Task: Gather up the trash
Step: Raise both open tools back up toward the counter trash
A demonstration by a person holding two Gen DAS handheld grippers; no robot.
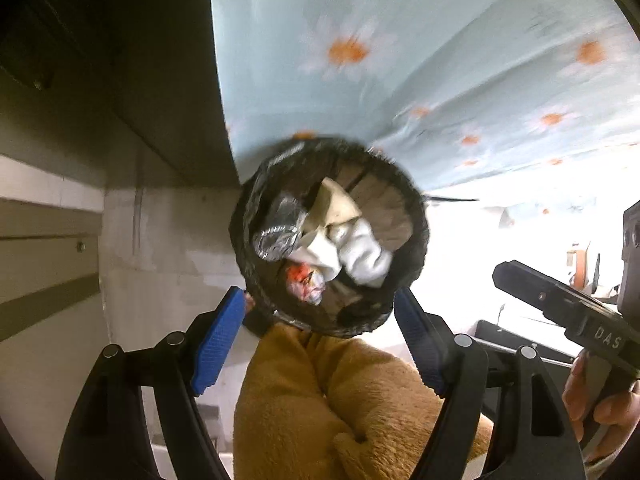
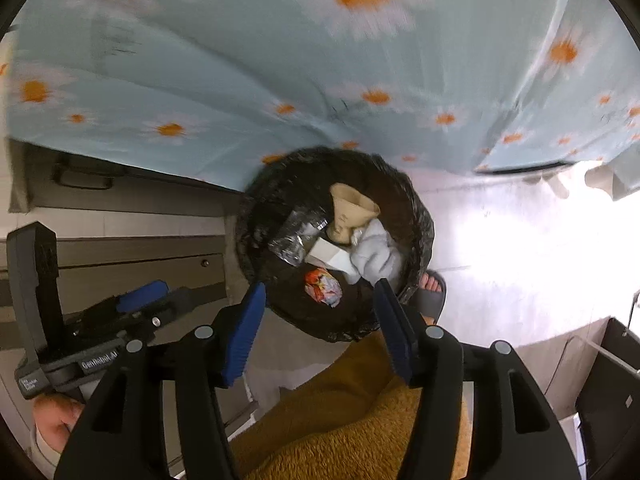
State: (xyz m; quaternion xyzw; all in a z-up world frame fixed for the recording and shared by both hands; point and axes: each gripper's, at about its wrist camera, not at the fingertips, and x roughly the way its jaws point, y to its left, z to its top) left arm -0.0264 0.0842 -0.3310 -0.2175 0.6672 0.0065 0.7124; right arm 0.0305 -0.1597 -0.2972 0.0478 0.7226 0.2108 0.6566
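Both wrists: jaws wide, empty.

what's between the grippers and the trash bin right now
Nothing visible. Both the left gripper and the right gripper hang open and empty above the bin, whose mouth is uncovered, with a paper cup and wrappers already inside.

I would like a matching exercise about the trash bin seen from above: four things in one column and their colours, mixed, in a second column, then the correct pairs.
Things:
1. bin liner
2. crumpled wrapper
3. paper cone
4. foil packet

Colours:
A. silver
B. black
C. beige
D. red and orange with white

Pairs: 1-B, 2-D, 3-C, 4-A
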